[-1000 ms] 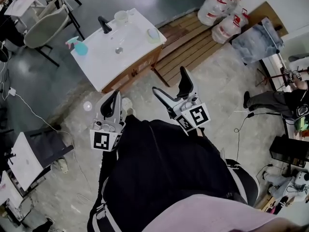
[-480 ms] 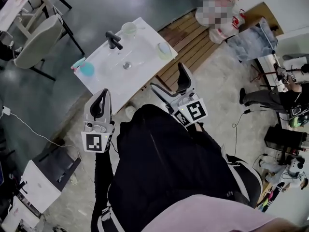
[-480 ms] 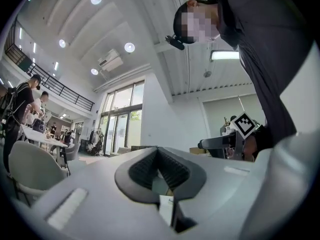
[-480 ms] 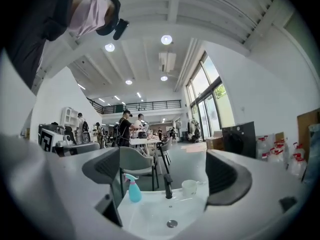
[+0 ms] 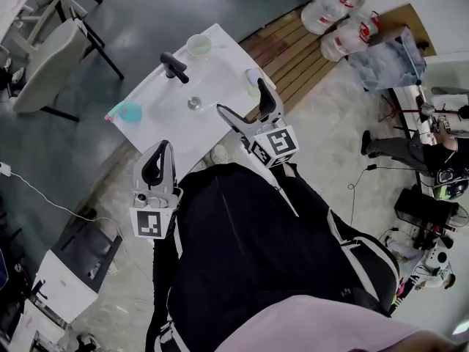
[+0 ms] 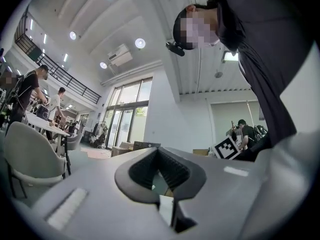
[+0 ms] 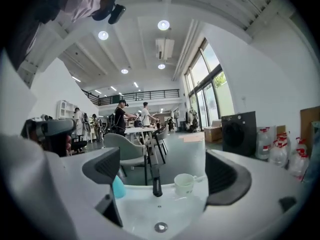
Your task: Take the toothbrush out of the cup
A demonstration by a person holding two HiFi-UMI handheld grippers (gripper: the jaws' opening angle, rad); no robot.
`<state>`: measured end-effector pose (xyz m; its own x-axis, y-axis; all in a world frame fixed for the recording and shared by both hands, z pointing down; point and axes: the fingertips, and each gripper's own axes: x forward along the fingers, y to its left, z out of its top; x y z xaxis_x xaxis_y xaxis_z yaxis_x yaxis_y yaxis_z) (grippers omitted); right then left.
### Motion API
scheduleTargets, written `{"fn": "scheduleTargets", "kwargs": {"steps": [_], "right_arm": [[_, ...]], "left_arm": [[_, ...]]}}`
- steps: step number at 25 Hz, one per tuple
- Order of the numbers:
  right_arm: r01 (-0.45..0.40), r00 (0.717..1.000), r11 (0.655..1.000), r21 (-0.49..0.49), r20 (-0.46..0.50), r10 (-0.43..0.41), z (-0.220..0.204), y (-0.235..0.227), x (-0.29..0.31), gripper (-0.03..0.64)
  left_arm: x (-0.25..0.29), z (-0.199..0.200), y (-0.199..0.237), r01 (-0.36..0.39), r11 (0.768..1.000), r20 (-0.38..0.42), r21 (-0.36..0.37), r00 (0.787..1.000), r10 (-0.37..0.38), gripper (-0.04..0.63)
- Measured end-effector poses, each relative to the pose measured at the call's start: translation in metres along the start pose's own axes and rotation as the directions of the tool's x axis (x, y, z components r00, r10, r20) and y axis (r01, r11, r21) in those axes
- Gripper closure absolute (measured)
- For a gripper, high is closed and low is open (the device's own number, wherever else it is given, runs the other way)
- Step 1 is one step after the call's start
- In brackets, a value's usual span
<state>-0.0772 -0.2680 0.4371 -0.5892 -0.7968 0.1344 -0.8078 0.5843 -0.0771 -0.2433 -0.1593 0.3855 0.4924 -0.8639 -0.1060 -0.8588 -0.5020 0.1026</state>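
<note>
Nearest the head camera, the person's dark sleeves and torso fill the lower frame and hide both hands. The left gripper [image 5: 155, 169] is held short of the counter [image 5: 165, 130], over the floor. Its own view shows its jaws [image 6: 159, 156] pressed together at the tips with nothing between them, tilted up at the ceiling, so no counter shows there.

The right gripper [image 5: 250, 107] reaches over the counter's near edge with its jaws spread wide [image 7: 167, 173] and nothing in them. It covers part of a small pale object [image 5: 253, 76] that cannot be identified.

Between those jaws lie the basin's drain [image 7: 160, 227], then the dark faucet [image 7: 155, 179], with a teal bottle [image 7: 118, 187] half hidden behind the left jaw.

The cup [image 7: 183, 185] stands at the counter's far side, just beside the faucet [image 5: 173, 66], well apart from both grippers. A pale stub juts from its right side. Whether that is the toothbrush or a handle is unclear, and from above the cup [image 5: 198, 46] shows only its rim.

Beyond are water jugs [image 5: 333, 20], cut off by the frame.
</note>
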Motion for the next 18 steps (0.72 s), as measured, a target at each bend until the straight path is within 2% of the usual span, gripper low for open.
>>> {"fn": "scheduleTargets", "kwargs": {"steps": [4,8,13,16,18], "right_arm": [[0.013,0.999,1.0,0.015,-0.042,-0.012,-0.033,-0.029,0.051,0.107],[0.029,0.993,0.998,0.059,-0.115,-0.022,-0.09,-0.056,0.097,0.107],[0.05,0.983,0.978,0.205,-0.182,-0.012,-0.162,-0.086,0.146,0.107],[0.074,0.984,0.95,0.305,-0.174,-0.021,-0.184,-0.105,0.173,0.112],[0.082,0.986,0.932,0.354,-0.167,-0.023,-0.193,-0.113,0.186,0.15]], "left_arm": [[0.03,-0.026,0.015,-0.006,1.0,-0.048,0.004,0.999,0.006,0.589],[0.067,-0.061,0.033,-0.009,1.0,-0.084,0.01,0.996,0.01,0.589],[0.114,-0.097,0.047,-0.008,1.0,-0.122,0.019,0.992,0.011,0.589],[0.136,-0.117,0.053,-0.012,1.0,-0.156,0.024,0.988,0.016,0.589],[0.147,-0.123,0.054,-0.012,1.0,-0.163,0.027,0.986,0.016,0.589]]}}
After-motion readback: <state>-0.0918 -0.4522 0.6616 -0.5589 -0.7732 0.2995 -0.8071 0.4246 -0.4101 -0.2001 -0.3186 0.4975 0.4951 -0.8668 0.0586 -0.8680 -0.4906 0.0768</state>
